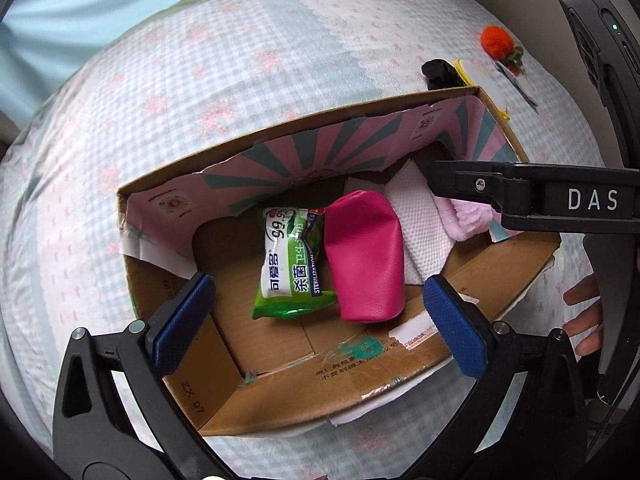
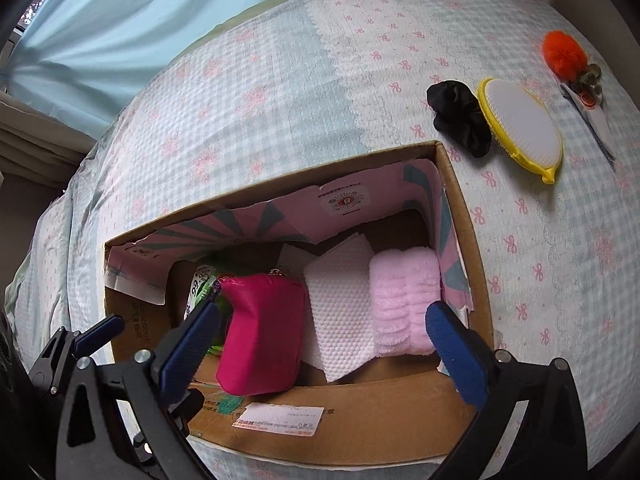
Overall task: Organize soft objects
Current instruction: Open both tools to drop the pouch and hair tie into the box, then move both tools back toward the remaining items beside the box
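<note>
A cardboard box (image 1: 400,396) (image 2: 460,208) sits on the bed. Inside lie a green wipes pack (image 1: 290,264) (image 2: 198,284), a magenta pouch (image 1: 366,256) (image 2: 260,336), a white textured cloth (image 1: 420,220) (image 2: 340,300) and a pink fluffy band (image 1: 468,218) (image 2: 404,296). My left gripper (image 1: 320,320) is open and empty above the box's near side. My right gripper (image 2: 320,348) is open and empty over the box, above the pouch, cloth and band; it shows in the left wrist view (image 1: 532,196) as a black finger over the band.
On the checked bedspread (image 2: 280,92) beyond the box lie a black scrunchie (image 2: 460,116) (image 1: 438,72), a yellow-rimmed white pad (image 2: 520,128), an orange pompom (image 2: 564,54) (image 1: 496,40) and small scissors (image 2: 592,108). A light blue curtain (image 2: 120,20) hangs behind.
</note>
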`<state>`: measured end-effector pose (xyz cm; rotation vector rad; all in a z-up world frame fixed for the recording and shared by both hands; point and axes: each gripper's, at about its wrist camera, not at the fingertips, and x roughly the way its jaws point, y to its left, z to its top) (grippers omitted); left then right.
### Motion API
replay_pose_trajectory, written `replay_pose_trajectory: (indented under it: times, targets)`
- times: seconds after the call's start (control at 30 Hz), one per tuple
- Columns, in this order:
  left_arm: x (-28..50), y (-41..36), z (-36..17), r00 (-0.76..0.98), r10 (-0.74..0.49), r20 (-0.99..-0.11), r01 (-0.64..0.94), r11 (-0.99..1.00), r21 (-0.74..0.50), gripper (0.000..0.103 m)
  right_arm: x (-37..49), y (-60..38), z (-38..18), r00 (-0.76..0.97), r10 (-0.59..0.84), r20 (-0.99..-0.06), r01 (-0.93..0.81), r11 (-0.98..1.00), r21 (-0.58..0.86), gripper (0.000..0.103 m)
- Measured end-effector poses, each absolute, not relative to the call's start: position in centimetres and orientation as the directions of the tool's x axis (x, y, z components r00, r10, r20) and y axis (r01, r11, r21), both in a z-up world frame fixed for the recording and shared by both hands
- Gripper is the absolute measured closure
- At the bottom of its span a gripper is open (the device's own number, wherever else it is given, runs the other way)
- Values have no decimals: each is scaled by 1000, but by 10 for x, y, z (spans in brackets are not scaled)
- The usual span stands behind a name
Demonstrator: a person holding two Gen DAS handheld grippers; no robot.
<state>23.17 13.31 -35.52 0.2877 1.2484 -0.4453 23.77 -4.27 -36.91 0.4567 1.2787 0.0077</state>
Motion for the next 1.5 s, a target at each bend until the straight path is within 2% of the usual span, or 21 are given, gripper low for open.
replay_pose_trajectory:
  times: [0.33, 0.63, 0.97, 1.27, 1.5]
  targets:
    - [211, 148, -303, 327, -185, -927, 433, 901, -27, 0, 215, -33, -323, 369, 225, -902, 205, 927, 315, 0]
    - [178, 165, -217, 444, -207, -872, 359, 933, -39, 0, 167, -21, -239, 487, 155, -859, 131, 960, 248, 0]
    - [123, 173, -123, 585, -215, -782, 279, 959, -55, 0, 98, -31, -140, 636, 17, -771, 146, 979, 142, 0]
    - [108, 149, -92, 600, -277, -751, 317, 944, -95, 0, 50, -50, -93, 705, -134, -697, 220, 975, 36, 0]
    - [104, 113, -87, 600, -296, -743, 351, 932, -88, 0, 31, -82, -81, 701, -199, -685, 282, 959, 10, 0]
